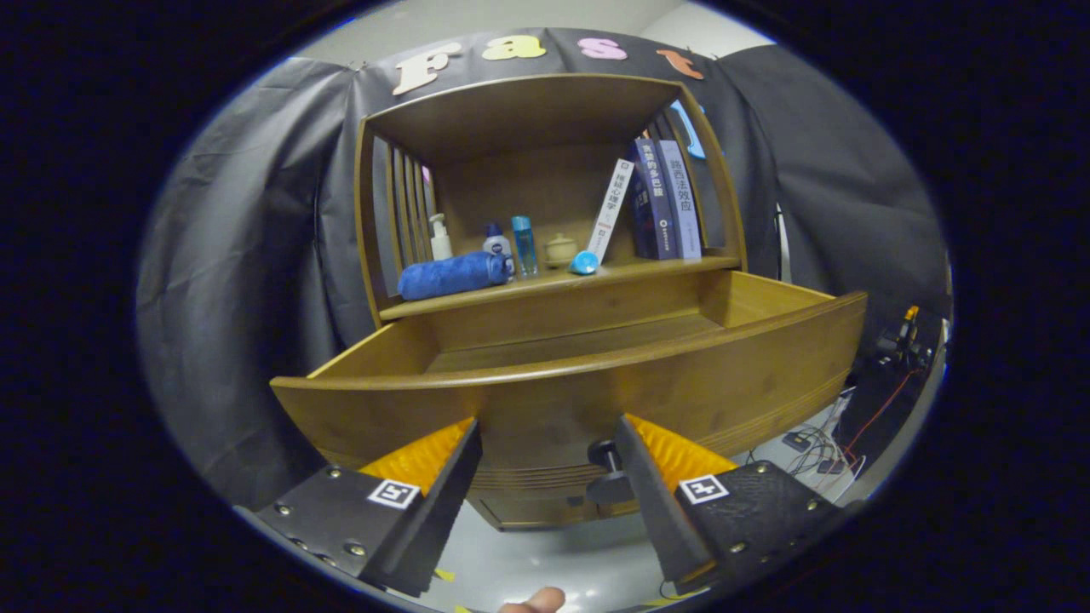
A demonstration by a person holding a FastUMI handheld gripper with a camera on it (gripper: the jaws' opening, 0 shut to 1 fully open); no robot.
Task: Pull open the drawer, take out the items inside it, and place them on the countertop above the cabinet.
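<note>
In the gripper view, a wooden cabinet [545, 281] of warm brown, smooth-grained boards stands against the dark cloth wall. Its drawer [588, 383] is pulled well out toward the camera; the front panel is broad and curved, with fine grooves along its lower edge, and what shows of the drawer floor is bare wood. A small dark round knob [606, 464] sticks out of the drawer front, just beside the inner edge of the right finger.

Above the drawer, the counter [553, 285] carries a row of things. A rolled blue towel [454, 274] with a soft, nubby surface lies at the left. Behind it stands a white pump bottle [439, 238], then a small bottle with a blue cap [496, 240], a slim clear blue bottle [524, 245] and a squat round beige jar with a lid [560, 249]. A small light-blue rounded object [584, 262] rests at the counter's front edge. A thin white book [611, 211] leans to the right against several upright dark blue and pale purple books [664, 200]; their spines bear writing too small to read with certainty.

The gripper [545, 477] is level and faces the drawer front, below its top rim. Its two wedge-shaped fingers are spread wide apart, with ribbed pads, and grip nothing. Each finger base bears a square black-and-white marker. A fingertip [532, 603] of the person shows below, between the fingers. Cables [817, 447] lie on the floor at the right.
</note>
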